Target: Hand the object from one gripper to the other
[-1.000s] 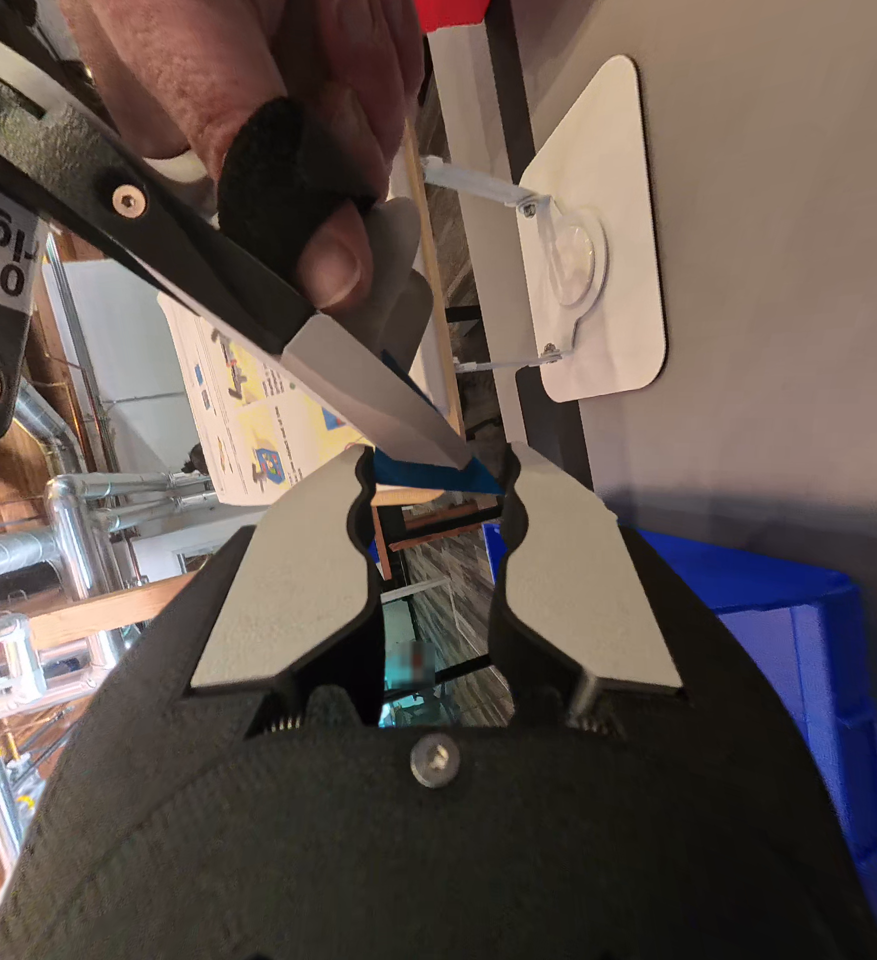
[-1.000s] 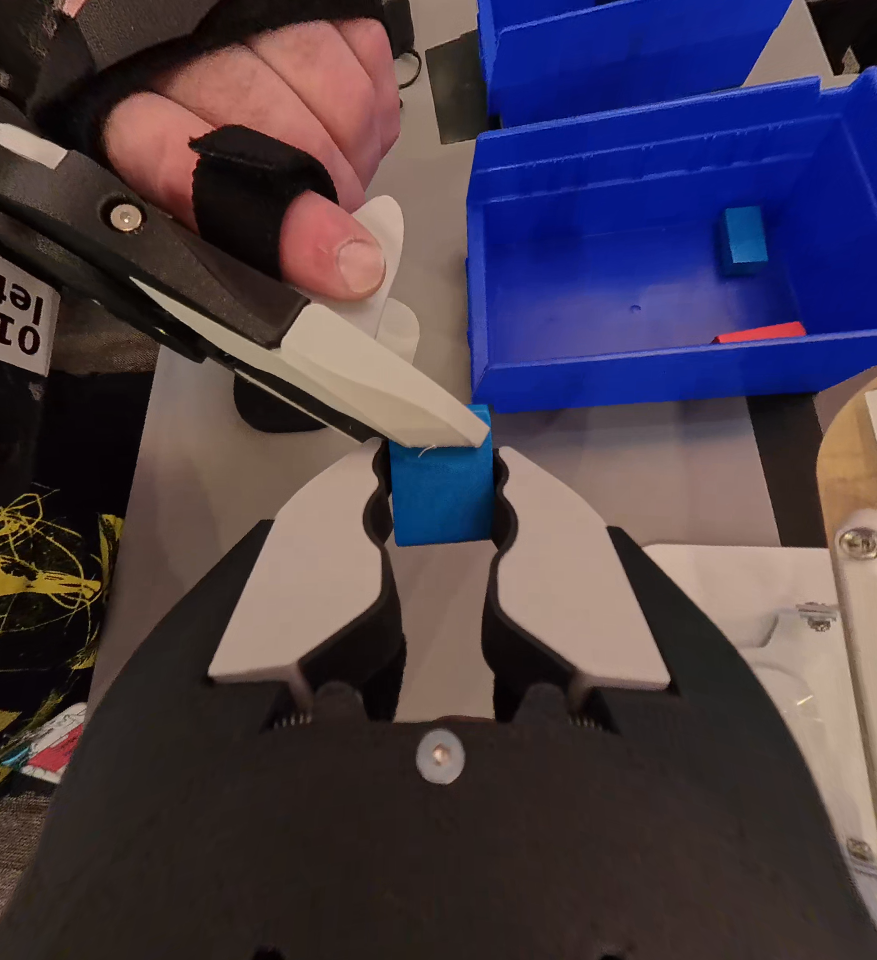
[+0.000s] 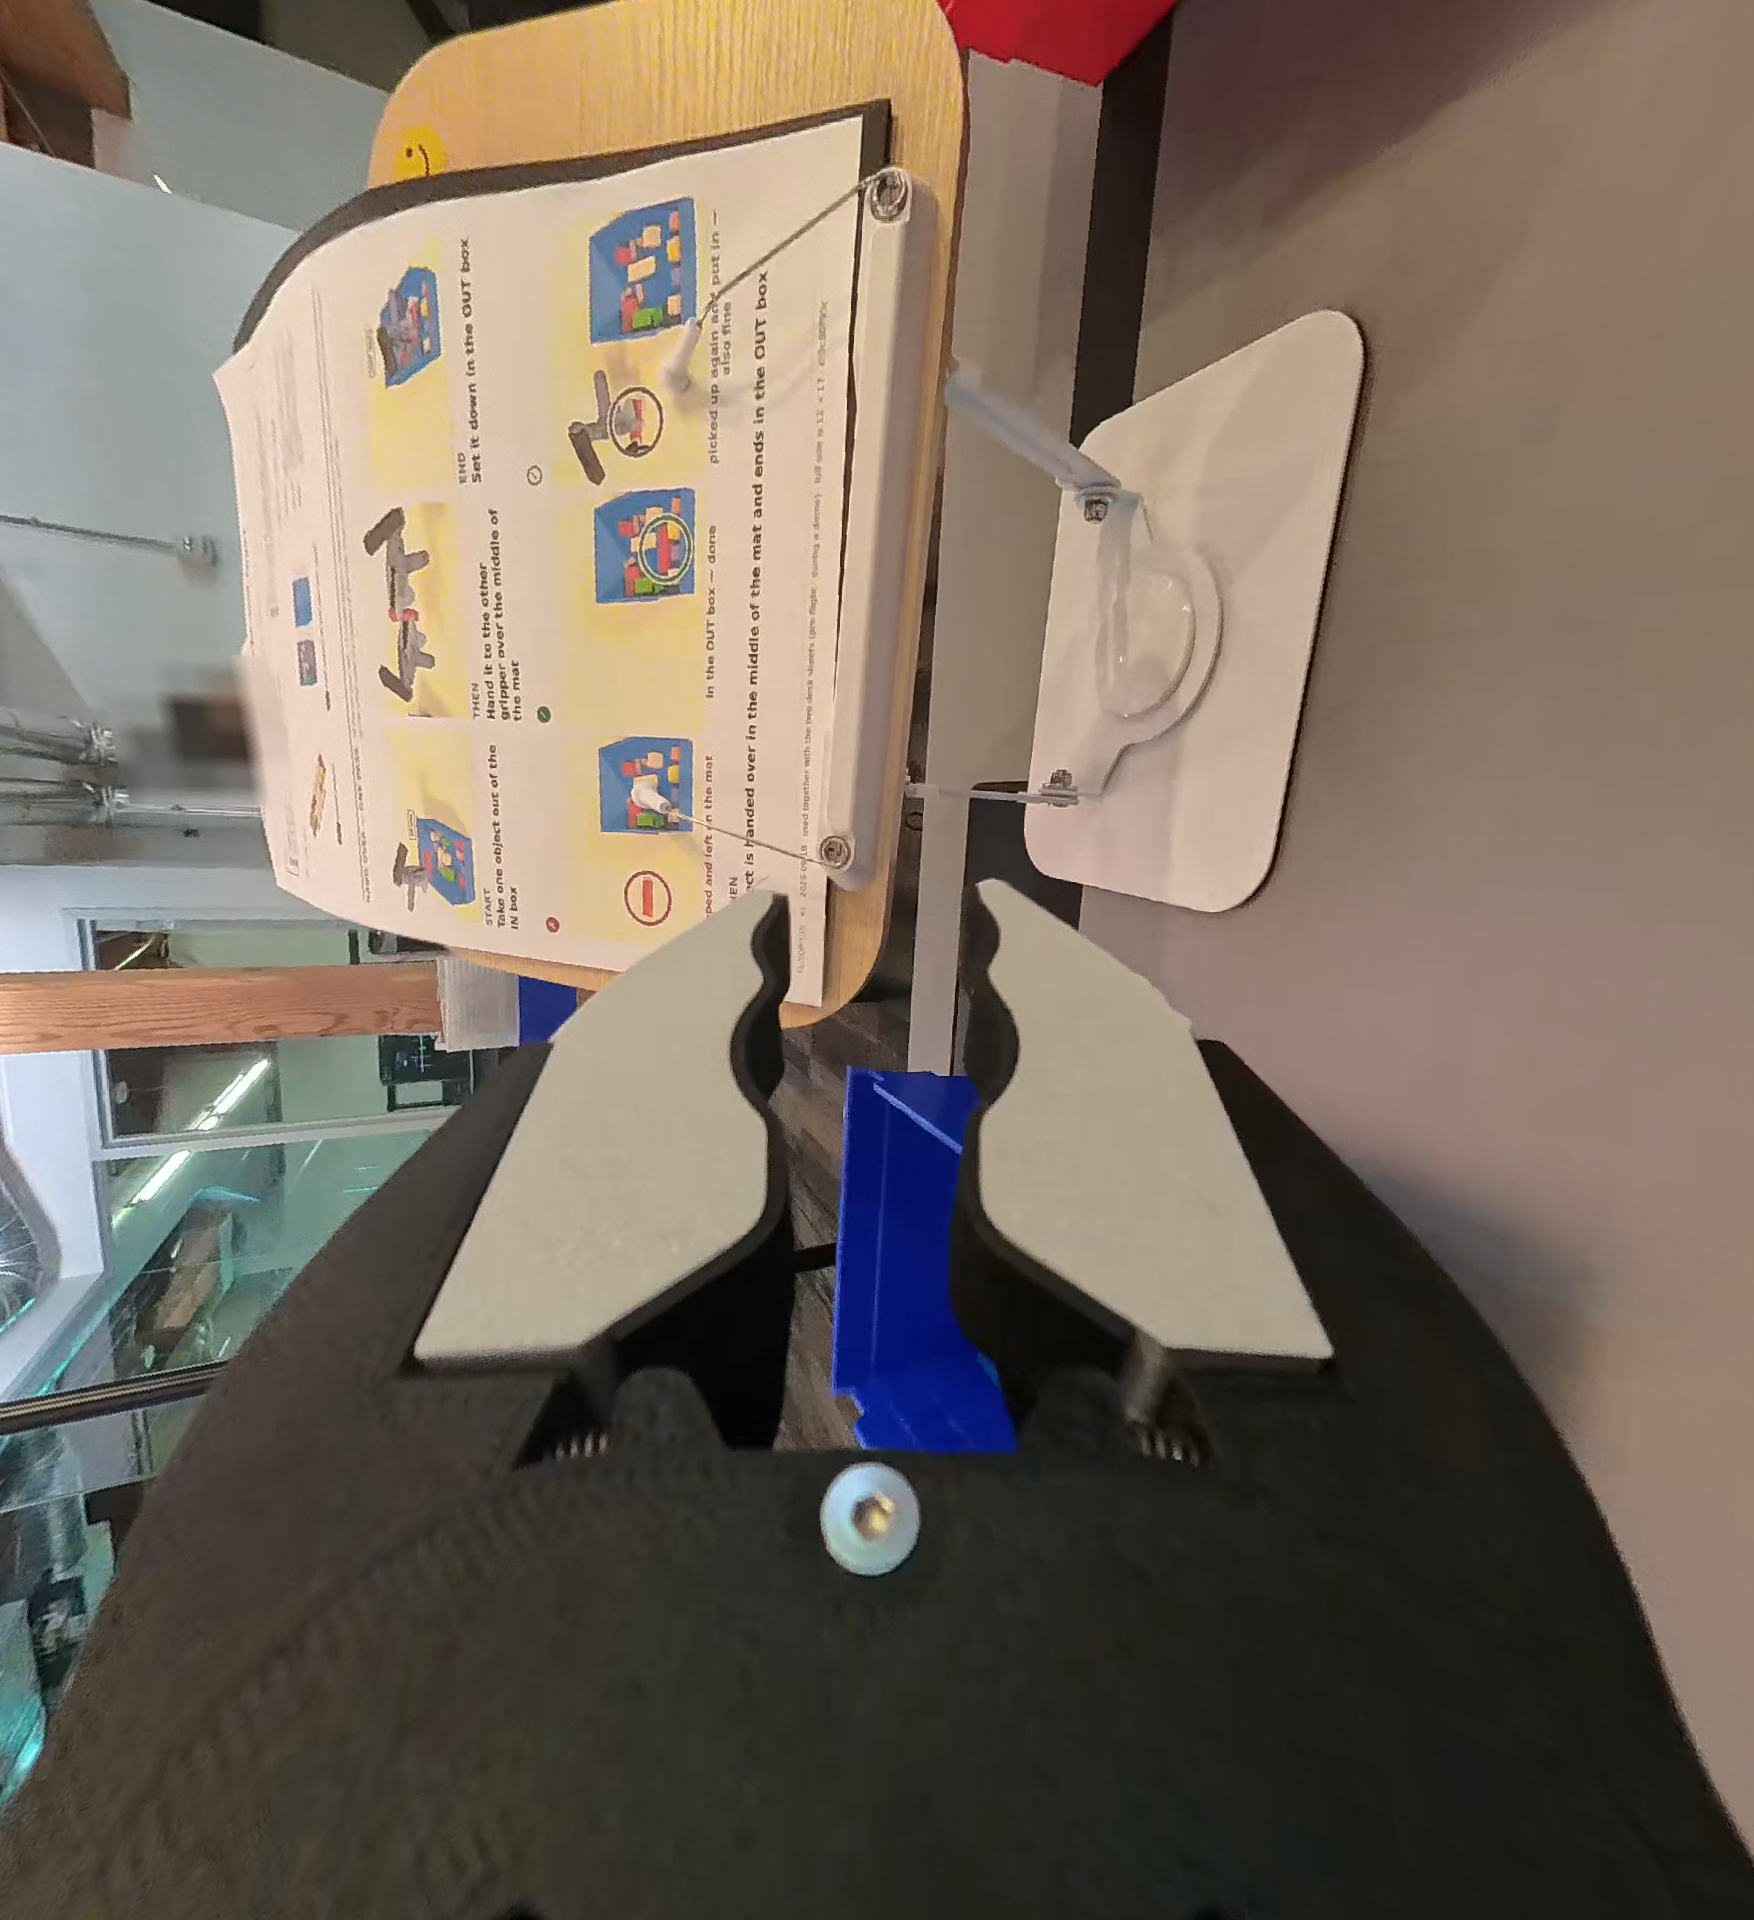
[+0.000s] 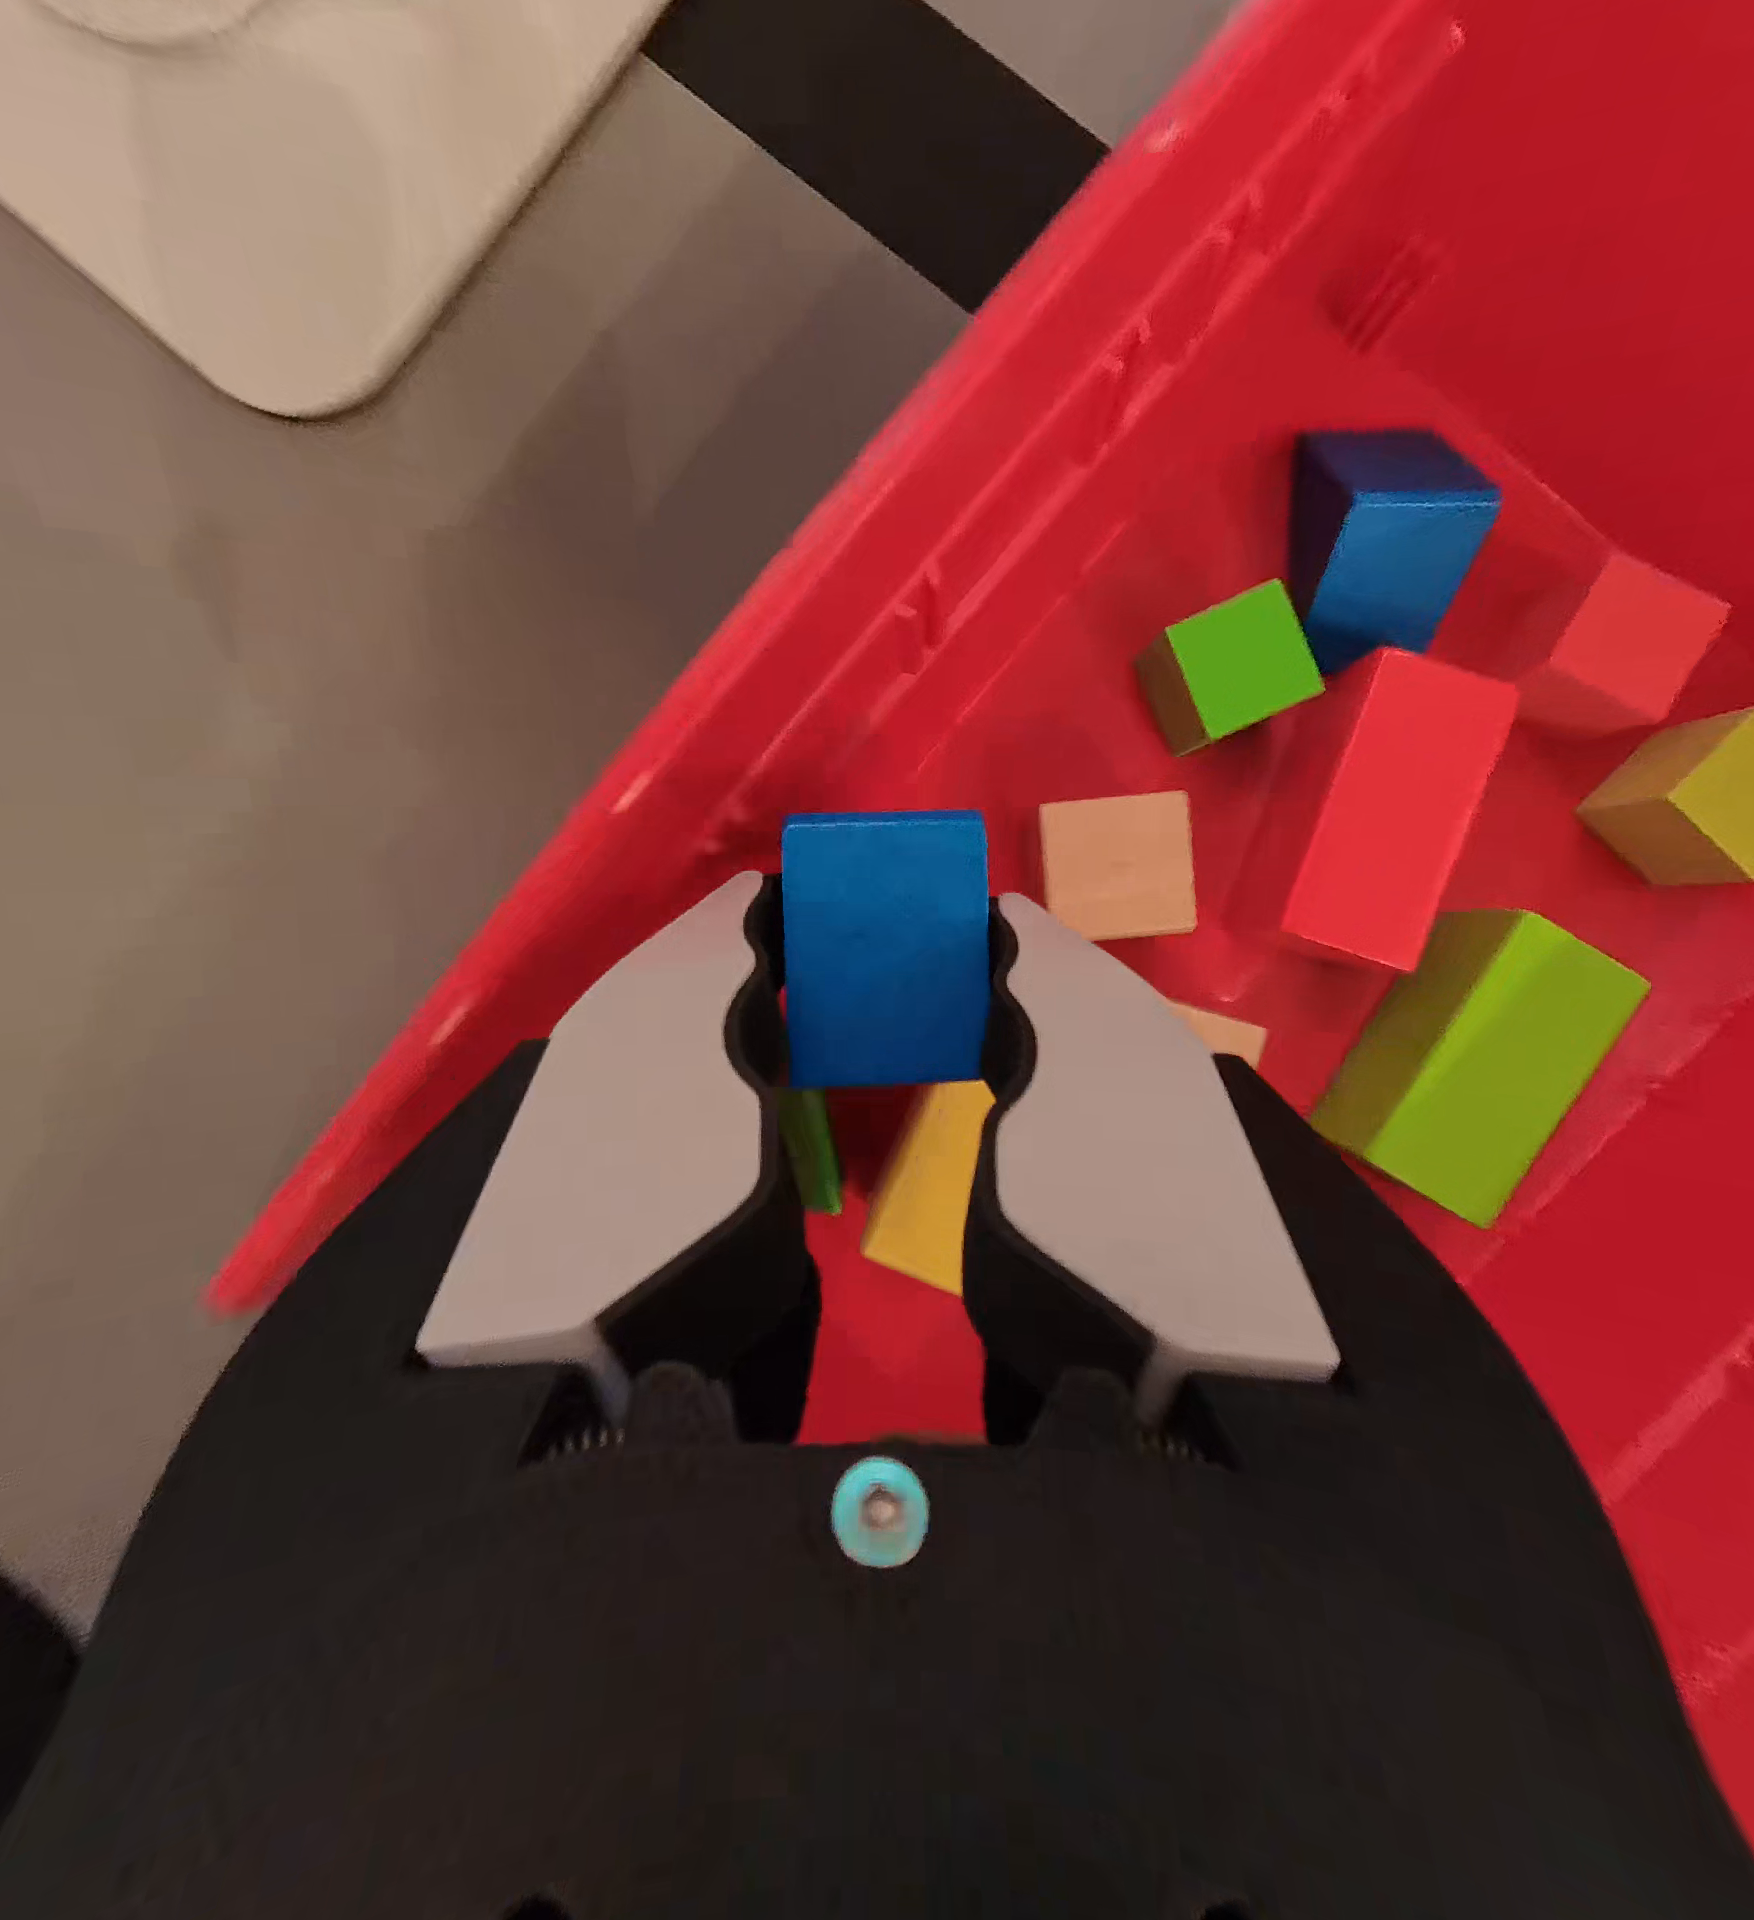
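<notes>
Presently, my right gripper (image 4: 883,925) clamps a blue block (image 4: 883,945), both pads pressed on its side faces, above the red bin (image 4: 1475,260) of loose blocks. Risk 1: the block projects past my fingertips, so a knock against the bin wall would likely twist it free and drop it among the others. Risk 2: my left gripper (image 3: 878,935) is parted with nothing between its fingers, and faces a printed sheet (image 3: 561,540) on a stand, so neither gripper sees the other. The block looks like smooth painted wood, rectangular, crisp-edged, its long side running along my fingers.
</notes>
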The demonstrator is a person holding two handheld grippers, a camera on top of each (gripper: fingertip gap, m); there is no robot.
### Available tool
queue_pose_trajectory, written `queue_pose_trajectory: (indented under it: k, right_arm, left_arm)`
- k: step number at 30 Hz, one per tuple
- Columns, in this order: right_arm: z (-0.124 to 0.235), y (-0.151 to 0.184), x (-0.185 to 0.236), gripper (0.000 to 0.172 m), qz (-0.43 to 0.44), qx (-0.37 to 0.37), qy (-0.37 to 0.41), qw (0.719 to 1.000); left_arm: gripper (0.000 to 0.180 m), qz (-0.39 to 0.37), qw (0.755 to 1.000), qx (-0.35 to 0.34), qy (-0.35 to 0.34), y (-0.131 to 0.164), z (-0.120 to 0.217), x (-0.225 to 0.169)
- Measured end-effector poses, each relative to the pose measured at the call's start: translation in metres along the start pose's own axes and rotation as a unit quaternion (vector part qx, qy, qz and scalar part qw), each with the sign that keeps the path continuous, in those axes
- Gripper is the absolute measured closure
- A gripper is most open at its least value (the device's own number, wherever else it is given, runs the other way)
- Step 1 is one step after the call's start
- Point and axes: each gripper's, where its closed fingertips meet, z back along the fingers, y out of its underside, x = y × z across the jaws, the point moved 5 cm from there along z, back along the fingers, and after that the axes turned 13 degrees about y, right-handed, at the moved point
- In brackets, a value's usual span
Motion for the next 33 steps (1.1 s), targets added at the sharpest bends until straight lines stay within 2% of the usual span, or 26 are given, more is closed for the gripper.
queue_pose_trajectory:
  k: [8,14,18,29,33]
  right_arm:
    - [-0.040,0.006,-0.005,0.138,0.013,0.070,0.024,0.997]
    - [-0.051,0.008,-0.005,0.138,0.013,0.077,0.035,0.996]
    - [-0.052,0.004,-0.010,0.138,0.021,0.090,0.047,0.995]
    - [-0.053,0.004,-0.019,0.139,-0.022,0.079,-0.021,0.996]
    - [-0.053,0.003,-0.018,0.139,-0.001,0.083,-0.014,0.996]
  left_arm:
    - [0.148,0.007,1.000,0.009,0.010,-0.003,-0.010,-0.004]
    - [0.147,0.012,1.000,0.012,0.018,0.002,-0.013,-0.008]
    - [0.146,0.014,1.000,0.013,0.020,0.004,-0.013,-0.009]
    - [0.147,0.018,0.999,0.019,0.024,0.011,-0.007,-0.009]
    - [0.147,0.016,0.999,0.019,0.024,0.010,-0.007,-0.009]
